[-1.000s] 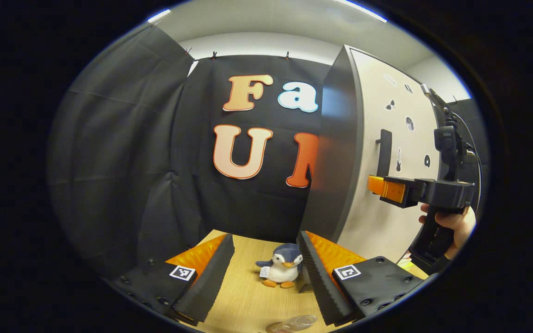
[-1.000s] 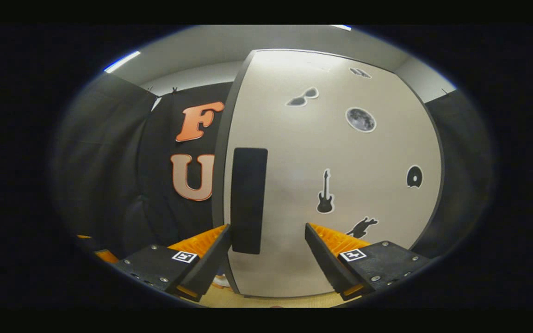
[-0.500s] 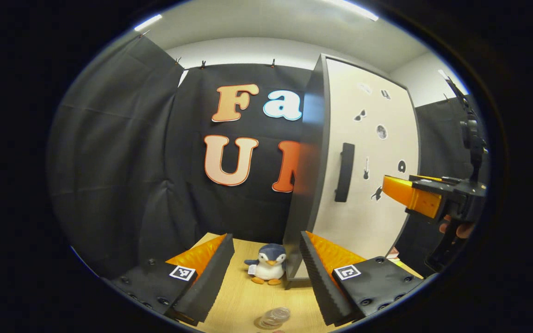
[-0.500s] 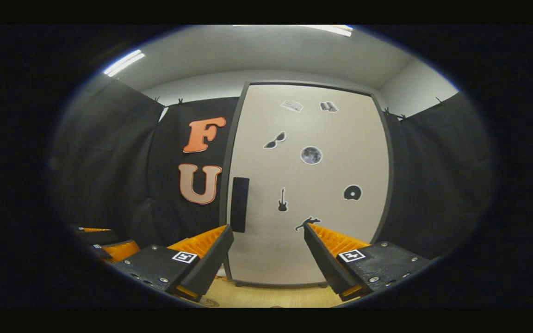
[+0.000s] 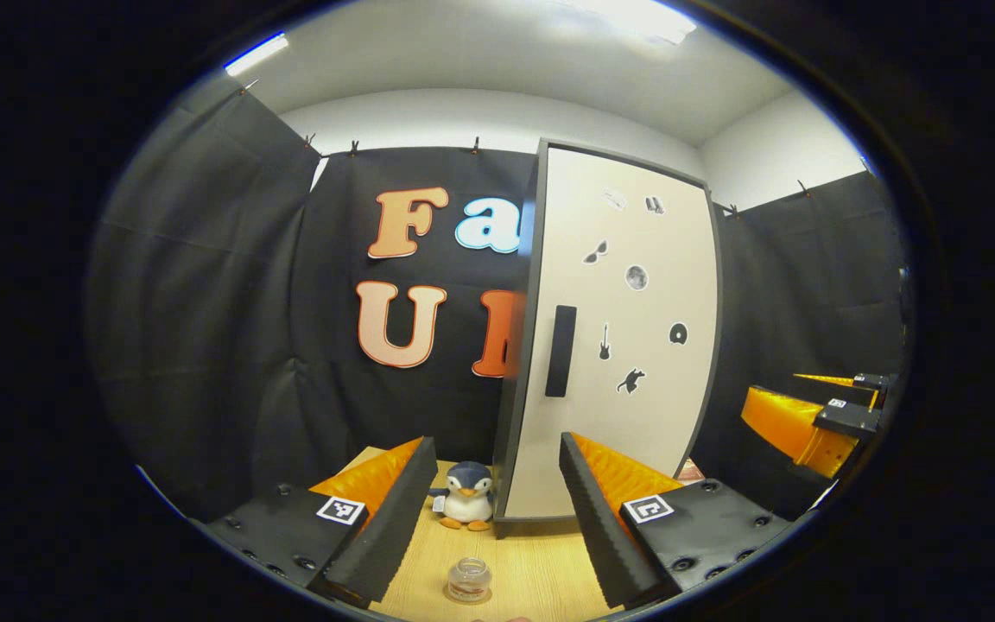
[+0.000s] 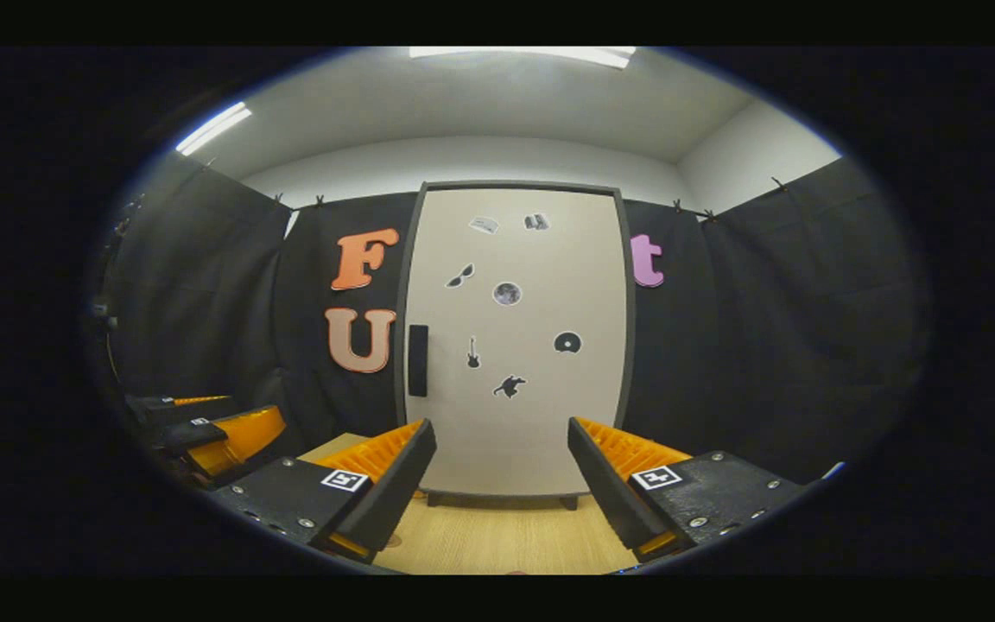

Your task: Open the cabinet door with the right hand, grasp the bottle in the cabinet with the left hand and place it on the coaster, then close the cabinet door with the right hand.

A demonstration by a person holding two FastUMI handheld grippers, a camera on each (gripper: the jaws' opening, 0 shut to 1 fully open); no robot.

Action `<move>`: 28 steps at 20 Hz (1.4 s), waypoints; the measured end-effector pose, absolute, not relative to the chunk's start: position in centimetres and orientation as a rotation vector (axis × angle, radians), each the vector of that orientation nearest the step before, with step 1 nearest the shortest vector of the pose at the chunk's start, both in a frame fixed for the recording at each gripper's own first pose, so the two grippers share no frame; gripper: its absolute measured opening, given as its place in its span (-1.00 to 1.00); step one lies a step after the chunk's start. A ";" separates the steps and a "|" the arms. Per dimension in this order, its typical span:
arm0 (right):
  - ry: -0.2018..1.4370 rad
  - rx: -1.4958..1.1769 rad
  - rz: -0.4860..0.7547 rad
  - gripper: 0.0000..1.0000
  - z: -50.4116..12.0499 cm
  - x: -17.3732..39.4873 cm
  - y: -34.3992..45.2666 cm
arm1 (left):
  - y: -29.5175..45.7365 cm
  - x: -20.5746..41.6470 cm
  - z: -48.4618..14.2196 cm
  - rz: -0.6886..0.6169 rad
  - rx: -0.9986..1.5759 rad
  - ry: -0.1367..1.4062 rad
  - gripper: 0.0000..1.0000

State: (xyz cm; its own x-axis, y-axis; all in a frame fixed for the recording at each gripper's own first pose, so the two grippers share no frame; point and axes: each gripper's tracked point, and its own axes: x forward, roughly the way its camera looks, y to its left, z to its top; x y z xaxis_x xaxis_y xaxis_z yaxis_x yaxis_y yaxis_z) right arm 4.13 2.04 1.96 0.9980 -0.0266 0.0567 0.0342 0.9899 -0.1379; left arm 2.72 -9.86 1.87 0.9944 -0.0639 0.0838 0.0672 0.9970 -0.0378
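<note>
Left gripper view had our left gripper (image 5: 493, 505) at the bottom of the frame with its fingers spread wide and nothing between them, just bare wooden table (image 5: 541, 574). The bottle (image 5: 468, 580) sat upright on that table at the very bottom centre, close in front of the fingers and touching neither. We couldn't make out the coaster under it, too small to tell. A little plush penguin (image 5: 465, 494) stood a bit further back, right beside the lower left corner of the cabinet (image 5: 510, 345). The cabinet door (image 5: 627, 345) looked flush and closed, dark handle (image 5: 560, 350) near its left edge, small stickers scattered over the panel. At the right edge of that frame we saw the right gripper (image 5: 817, 415), well apart from the door.

Right gripper view faced the door (image 6: 515, 345) square on, mid frame. The right gripper (image 6: 502, 484) at the bottom was also wide open and empty-handed, and the left gripper (image 6: 212, 432) showed at the lower left.
</note>
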 end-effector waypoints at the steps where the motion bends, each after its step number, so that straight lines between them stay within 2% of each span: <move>1: -0.046 -0.140 -0.033 0.89 1.6 3.4 1.8 | -9.9 2.3 2.1 -0.066 -0.033 -0.086 0.92; 4: -0.047 -0.126 -0.032 0.90 1.8 1.5 1.6 | -10.6 1.0 2.7 -0.073 -0.017 -0.101 0.92; 5: -0.052 -0.126 -0.035 0.94 1.9 1.1 1.3 | -10.8 0.7 2.6 -0.070 -0.013 -0.102 0.86; 6: -0.055 -0.127 -0.035 0.90 2.0 0.7 1.3 | -10.9 0.4 2.6 -0.073 -0.008 -0.103 0.92; 8: -0.060 -0.120 -0.032 0.90 2.4 0.1 1.1 | -11.2 0.1 2.7 -0.076 -0.006 -0.104 0.80; 10: -0.061 -0.118 -0.030 0.90 2.4 -0.2 1.0 | -11.3 -0.1 3.2 -0.077 -0.003 -0.112 0.92; 11: -0.065 -0.119 -0.031 0.86 2.4 -0.3 0.8 | -11.4 -0.2 3.2 -0.073 0.004 -0.114 0.86; 14: -0.063 -0.106 -0.022 0.90 2.2 -0.5 0.8 | -11.5 -0.3 3.4 -0.070 0.019 -0.123 0.86; 15: -0.057 -0.103 -0.022 0.90 1.9 -0.4 0.7 | -11.4 -0.2 3.3 -0.071 0.019 -0.123 0.80; 16: -0.049 -0.100 -0.023 0.90 1.7 -0.3 0.6 | -11.4 -0.1 3.1 -0.070 0.017 -0.119 0.86; 17: -0.046 -0.097 -0.020 0.94 1.6 -0.3 0.6 | -11.4 -0.1 2.9 -0.071 0.014 -0.115 0.80; 19: -0.046 -0.097 -0.018 0.86 1.6 -0.1 0.6 | -11.3 0.2 2.4 -0.073 0.010 -0.102 0.80; 20: -0.045 -0.100 -0.018 0.90 1.5 0.0 0.6 | -11.2 0.3 2.3 -0.072 0.005 -0.099 0.86; 21: -0.044 -0.102 -0.017 0.90 1.5 0.0 0.6 | -11.2 0.4 2.2 -0.072 0.002 -0.096 0.80; 27: -0.041 -0.096 -0.020 0.90 1.2 0.7 0.2 | -11.0 1.0 1.9 -0.065 0.008 -0.094 0.92; 28: -0.043 -0.094 -0.022 0.90 1.3 0.7 0.2 | -10.8 1.0 1.9 -0.063 0.007 -0.094 0.80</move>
